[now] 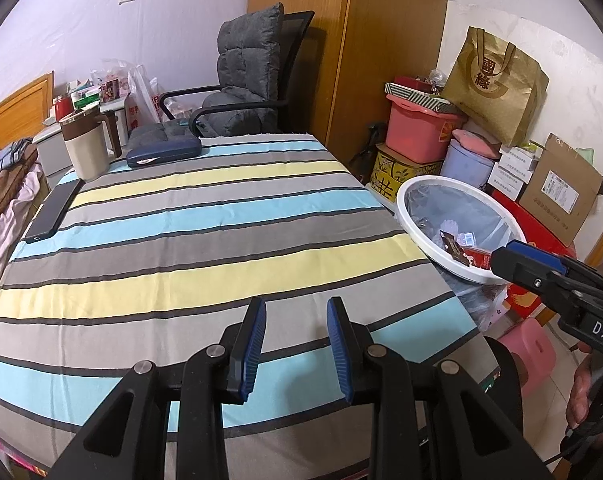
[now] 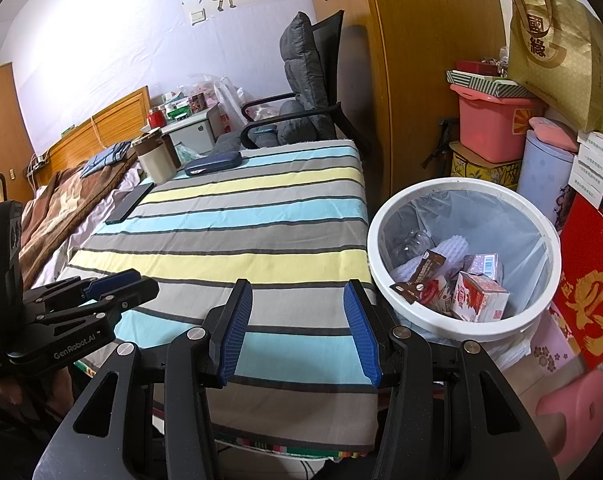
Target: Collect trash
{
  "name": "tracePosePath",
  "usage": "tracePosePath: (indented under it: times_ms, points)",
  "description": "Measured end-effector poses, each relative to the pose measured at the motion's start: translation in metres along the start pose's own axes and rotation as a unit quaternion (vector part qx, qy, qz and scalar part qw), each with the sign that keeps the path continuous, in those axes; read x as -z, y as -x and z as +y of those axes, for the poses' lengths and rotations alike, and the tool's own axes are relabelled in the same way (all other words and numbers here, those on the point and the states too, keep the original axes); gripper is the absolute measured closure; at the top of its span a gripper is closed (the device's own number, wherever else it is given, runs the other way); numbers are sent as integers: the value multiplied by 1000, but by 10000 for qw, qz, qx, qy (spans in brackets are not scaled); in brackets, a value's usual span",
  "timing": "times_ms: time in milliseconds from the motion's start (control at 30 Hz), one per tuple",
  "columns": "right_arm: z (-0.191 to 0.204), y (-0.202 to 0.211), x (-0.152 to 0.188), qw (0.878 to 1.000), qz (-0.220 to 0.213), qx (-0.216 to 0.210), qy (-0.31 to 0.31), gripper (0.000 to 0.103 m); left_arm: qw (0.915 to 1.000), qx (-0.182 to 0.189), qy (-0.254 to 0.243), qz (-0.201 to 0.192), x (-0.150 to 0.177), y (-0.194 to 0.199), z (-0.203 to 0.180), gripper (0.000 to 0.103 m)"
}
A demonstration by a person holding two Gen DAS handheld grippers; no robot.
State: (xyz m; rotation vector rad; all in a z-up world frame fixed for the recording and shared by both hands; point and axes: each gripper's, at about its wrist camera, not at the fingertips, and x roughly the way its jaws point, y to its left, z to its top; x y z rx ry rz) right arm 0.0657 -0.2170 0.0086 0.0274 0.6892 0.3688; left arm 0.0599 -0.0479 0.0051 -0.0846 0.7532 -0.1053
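Note:
A white trash bin [image 2: 457, 325] with a clear liner stands right of the striped table [image 2: 237, 240]; it also shows in the left wrist view [image 1: 405, 216]. Inside lie a red and white carton [image 2: 479, 300], a brown wrapper [image 2: 421, 274] and other packaging. My right gripper [image 2: 297, 328] is open and empty above the table's near edge, left of the bin. My left gripper [image 1: 297, 340] is open and empty over the table's front part. In the left wrist view the right gripper [image 1: 541, 272] reaches in by the bin's rim. In the right wrist view the left gripper [image 2: 113, 292] is at the left.
On the table's far left stand a beige mug [image 1: 86, 148], a dark blue case [image 1: 163, 152] and a black phone [image 1: 55, 210]. A grey cushioned office chair [image 1: 245, 80] stands behind the table. Boxes, a pink tub [image 1: 417, 132] and a gold bag [image 1: 497, 84] pile up right. A pink stool [image 2: 577, 408] stands low right.

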Motion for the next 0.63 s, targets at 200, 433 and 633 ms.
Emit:
tracePosePath:
  times_ms: [200, 433, 633]
  points:
    - [-2, -1, 2, 10000, 14, -2, -22, 53, 10000, 9, -34, 49, 1, -2, -3, 72]
    - [-3, -1, 2, 10000, 16, -2, -22, 53, 10000, -15, -19, 14, 2, -2, -2, 72]
    - [-3, -1, 3, 10000, 23, -1, -32, 53, 10000, -48, 19, 55, 2, -4, -1, 72]
